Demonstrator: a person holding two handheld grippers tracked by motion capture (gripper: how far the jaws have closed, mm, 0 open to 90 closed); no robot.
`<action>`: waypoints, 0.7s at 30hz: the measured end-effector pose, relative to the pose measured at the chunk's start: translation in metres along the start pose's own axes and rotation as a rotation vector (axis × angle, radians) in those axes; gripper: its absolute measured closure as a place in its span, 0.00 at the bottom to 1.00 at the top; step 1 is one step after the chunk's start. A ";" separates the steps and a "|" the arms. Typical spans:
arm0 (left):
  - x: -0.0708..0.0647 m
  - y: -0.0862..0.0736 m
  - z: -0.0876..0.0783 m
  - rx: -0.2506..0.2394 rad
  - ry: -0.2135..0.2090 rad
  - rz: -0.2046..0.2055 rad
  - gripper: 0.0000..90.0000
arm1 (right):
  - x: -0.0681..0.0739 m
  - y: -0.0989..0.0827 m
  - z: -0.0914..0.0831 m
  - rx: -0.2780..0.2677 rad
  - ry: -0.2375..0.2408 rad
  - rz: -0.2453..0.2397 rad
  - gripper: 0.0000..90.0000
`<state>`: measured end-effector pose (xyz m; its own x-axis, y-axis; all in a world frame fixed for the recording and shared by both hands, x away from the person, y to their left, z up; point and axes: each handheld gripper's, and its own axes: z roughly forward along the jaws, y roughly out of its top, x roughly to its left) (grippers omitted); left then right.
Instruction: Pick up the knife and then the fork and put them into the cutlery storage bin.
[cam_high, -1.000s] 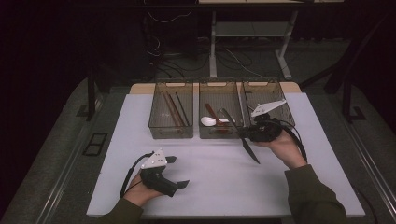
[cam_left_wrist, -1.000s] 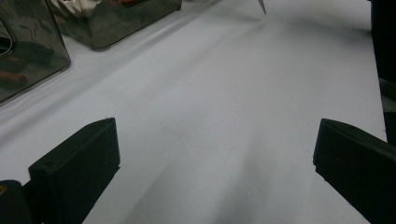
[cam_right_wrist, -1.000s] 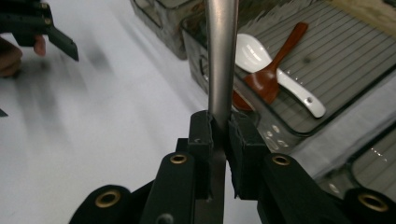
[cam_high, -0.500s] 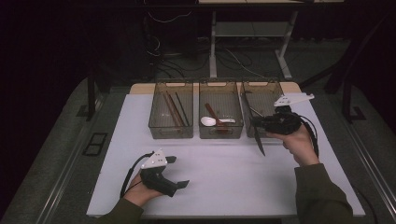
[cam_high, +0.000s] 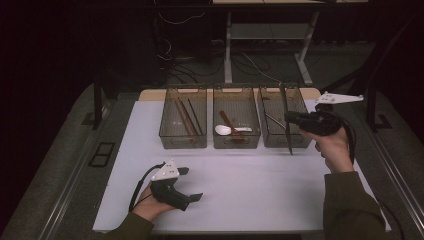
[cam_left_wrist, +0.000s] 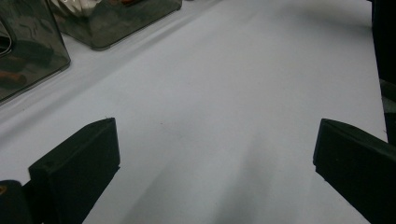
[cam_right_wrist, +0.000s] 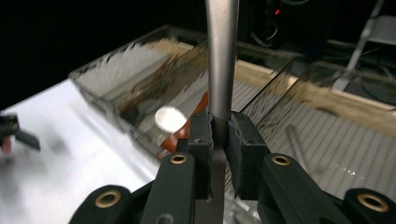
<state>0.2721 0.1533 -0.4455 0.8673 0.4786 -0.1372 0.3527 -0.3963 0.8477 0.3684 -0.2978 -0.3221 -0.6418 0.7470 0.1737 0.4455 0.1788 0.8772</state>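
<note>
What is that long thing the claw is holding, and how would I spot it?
Look at the white table with three clear bins in a row. At the right bin, the right claw is shut on a long, thin, dark metal utensil. It stands nearly upright in the air, while the white spoon and the brown sticks lie flat in their bins.

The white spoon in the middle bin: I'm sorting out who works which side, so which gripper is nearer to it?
Right. The right gripper, shut on a metal utensil, hangs over the right bin, one bin from the white spoon. The left gripper rests open near the table's front edge, farther off.
</note>
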 end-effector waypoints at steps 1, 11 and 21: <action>0.000 0.000 0.000 0.000 0.001 -0.001 0.00 | -0.002 0.002 -0.002 -0.012 -0.006 0.006 0.88; -0.001 0.000 0.000 0.000 -0.001 -0.004 0.00 | -0.026 0.035 -0.005 -0.047 -0.135 -0.009 0.88; -0.001 0.000 0.000 -0.001 -0.003 -0.003 0.00 | -0.053 0.040 0.014 -0.020 -0.220 0.010 0.88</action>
<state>0.2714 0.1527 -0.4455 0.8671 0.4777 -0.1410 0.3550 -0.3940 0.8478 0.4291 -0.3214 -0.3026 -0.4845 0.8709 0.0826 0.4376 0.1595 0.8849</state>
